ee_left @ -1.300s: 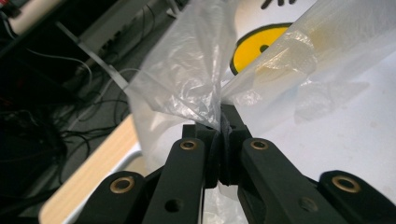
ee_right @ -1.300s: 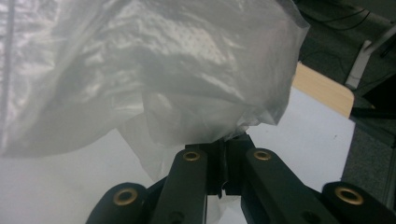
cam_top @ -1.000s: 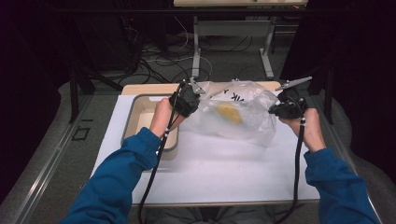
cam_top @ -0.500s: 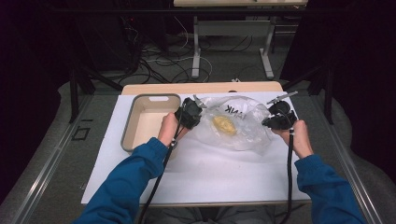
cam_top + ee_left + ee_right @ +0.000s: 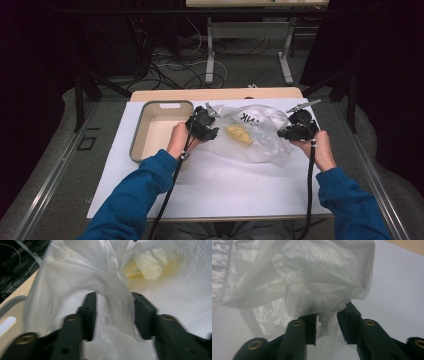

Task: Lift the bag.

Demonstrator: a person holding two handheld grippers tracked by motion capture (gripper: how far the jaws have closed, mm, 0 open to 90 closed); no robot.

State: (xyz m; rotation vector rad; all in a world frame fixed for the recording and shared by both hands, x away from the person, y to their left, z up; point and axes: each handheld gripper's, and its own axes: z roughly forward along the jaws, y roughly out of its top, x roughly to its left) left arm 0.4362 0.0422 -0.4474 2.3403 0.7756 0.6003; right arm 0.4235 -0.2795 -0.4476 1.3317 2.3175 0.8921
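You are holding a gripper at each end of the bag (image 5: 260,135), which is lying on the white sheet (image 5: 225,185) covering the table (image 5: 210,94), just right of the tray (image 5: 150,131). Your left gripper (image 5: 212,122) is sitting at the bag's left edge; its fingers (image 5: 88,312) have just been opening and are now standing apart, with loose film draping between them. Your right gripper (image 5: 295,131) is sitting at the right edge; its fingers (image 5: 310,328) have likewise been opening, with crumpled film lying slack in the gap. A yellow item (image 5: 239,134) is showing through the plastic
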